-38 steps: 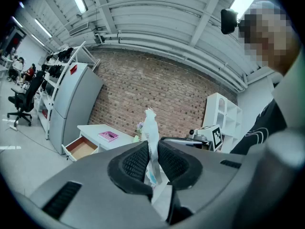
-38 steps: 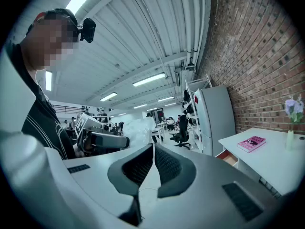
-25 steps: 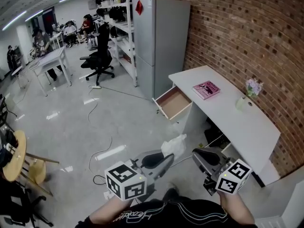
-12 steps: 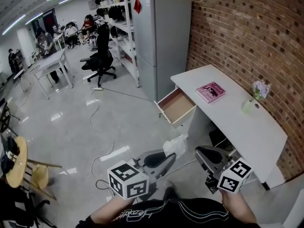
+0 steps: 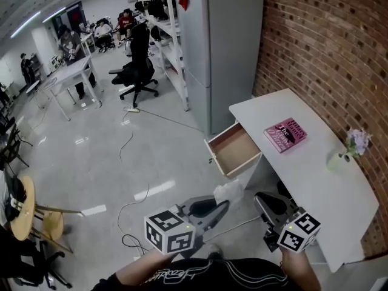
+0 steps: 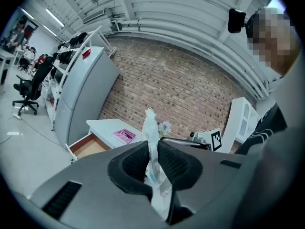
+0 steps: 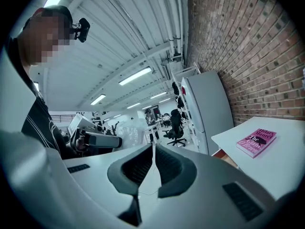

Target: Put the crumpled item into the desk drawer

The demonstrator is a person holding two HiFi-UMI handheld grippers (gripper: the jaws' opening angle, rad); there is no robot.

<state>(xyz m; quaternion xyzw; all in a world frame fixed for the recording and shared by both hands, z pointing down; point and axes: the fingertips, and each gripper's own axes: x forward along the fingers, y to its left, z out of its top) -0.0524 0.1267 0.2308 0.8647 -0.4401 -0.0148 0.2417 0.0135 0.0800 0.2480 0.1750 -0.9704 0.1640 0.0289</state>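
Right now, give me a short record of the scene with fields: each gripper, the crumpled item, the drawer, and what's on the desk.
left gripper: shut on the crumpled item
crumpled item: white, sticking up past the jaws
right gripper: shut, nothing between the jaws
drawer: pulled open, looks empty
desk: white, against the brick wall
on the desk: pink book; small vase of flowers
beside the desk: grey fridge
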